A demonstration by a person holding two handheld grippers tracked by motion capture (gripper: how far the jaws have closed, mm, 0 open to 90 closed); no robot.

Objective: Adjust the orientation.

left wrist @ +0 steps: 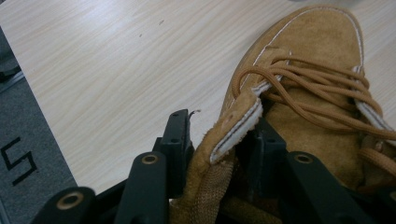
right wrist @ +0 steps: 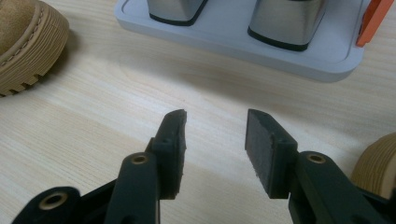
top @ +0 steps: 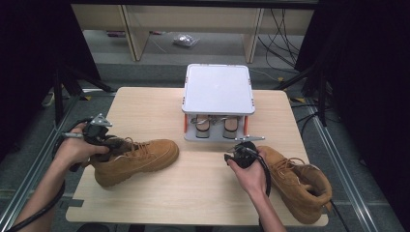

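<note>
left gripper [left wrist: 219, 140]: jaws set either side of the upper collar flap of the left boot [top: 138, 159], one jaw outside the flap, the other inside the boot's opening; the flap sits between the pads, but whether they press on it cannot be told. seen also in the high view [top: 112, 143], at the boot's heel end, held in the person's left hand [top: 77, 147].

left boot: tan suede, laced, lying on the table [top: 203, 193] at its left side, toe pointing toward the middle. laces [left wrist: 317, 84] loose across the tongue.

right gripper [right wrist: 215, 140]: jaws apart, nothing between the pads, bare table beneath them. in the high view [top: 231, 155] it is held in the person's right hand [top: 249, 171], pointing toward the stand.

right boot [top: 297, 181]: same tan suede, on the table at the right, just beside and behind the right hand; its sole edge shows at the right of the right gripper view [right wrist: 378, 168]. not held.

stand [top: 218, 101]: grey two-level shoe rack with orange side posts, at the far middle of the table; flat top shelf, two foot-shaped forms on the lower tray [right wrist: 280, 46]. well apart from the left boot, near the right gripper.

table: light wood grain, rounded corners.
</note>
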